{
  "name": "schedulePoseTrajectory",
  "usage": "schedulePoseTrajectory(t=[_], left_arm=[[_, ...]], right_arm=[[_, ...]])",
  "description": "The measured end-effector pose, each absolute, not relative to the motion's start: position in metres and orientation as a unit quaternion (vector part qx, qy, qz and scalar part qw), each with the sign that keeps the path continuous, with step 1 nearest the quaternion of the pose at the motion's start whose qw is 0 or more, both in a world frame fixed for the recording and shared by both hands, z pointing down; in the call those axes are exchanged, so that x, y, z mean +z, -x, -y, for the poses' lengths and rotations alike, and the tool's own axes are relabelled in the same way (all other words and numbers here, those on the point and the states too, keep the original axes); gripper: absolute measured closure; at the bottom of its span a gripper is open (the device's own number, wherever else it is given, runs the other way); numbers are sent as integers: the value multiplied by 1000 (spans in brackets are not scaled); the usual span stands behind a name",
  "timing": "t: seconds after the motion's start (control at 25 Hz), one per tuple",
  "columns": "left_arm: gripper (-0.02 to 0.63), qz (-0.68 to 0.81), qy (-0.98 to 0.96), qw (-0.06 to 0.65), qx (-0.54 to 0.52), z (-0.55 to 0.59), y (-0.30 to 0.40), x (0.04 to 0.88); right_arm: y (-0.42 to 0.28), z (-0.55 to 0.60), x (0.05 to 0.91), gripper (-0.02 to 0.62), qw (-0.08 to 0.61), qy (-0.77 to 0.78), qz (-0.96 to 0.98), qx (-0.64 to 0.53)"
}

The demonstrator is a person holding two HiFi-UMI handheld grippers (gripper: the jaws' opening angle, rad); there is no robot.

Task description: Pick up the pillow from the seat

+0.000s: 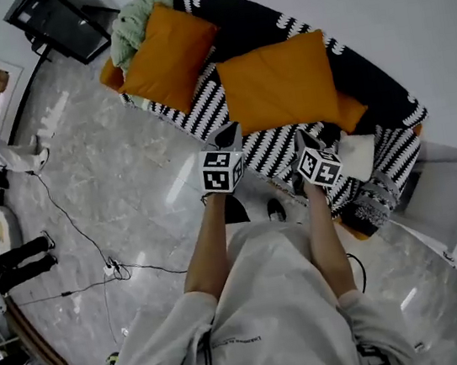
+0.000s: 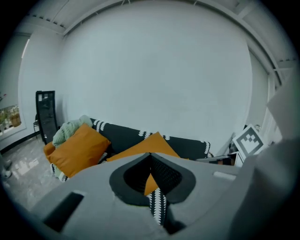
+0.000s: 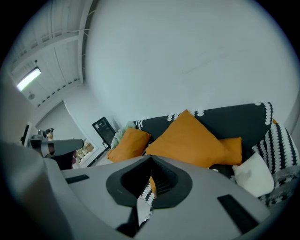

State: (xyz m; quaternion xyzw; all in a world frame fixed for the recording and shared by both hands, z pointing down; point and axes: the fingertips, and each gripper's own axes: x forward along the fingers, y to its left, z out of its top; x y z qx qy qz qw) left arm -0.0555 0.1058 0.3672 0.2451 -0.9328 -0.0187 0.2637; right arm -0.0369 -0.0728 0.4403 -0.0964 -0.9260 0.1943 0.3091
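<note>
1. seen from the head camera, looking steeply down, a person stands on a grey marbled floor (image 1: 109,178) and faces a sofa (image 1: 201,109) with a black and white striped cover.
2. the large orange pillow (image 1: 282,84) lies on the sofa seat, at 12 o'clock from the two hands. nothing holds it.
3. the left hand-held gripper (image 1: 231,133) points at the seat, close to the pillow's near left corner. in its own view its jaws are closed together with nothing between them.
4. the right hand-held gripper (image 1: 303,139) is close to the pillow's near edge. its jaws are also fully closed and empty.
5. a second orange pillow (image 1: 167,59) sits at 10 o'clock from the grippers, and a pale green blanket (image 1: 132,22) is bunched behind it at the end of the sofa.
6. a white cushion (image 1: 359,156) lies at 3 o'clock from the right hand-held gripper.
</note>
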Motion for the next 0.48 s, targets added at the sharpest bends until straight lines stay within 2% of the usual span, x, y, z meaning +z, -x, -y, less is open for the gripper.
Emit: schedulePoseTrajectory(t=[0.32,0.48], left_arm=[[597,893,-361,270,-7,-43,145,360],[597,869,-417,264,8,1,157,351]], right_arm=[[47,116,444,589,292,-15,922,254],[43,143,431,589,263,-76,921,279]])
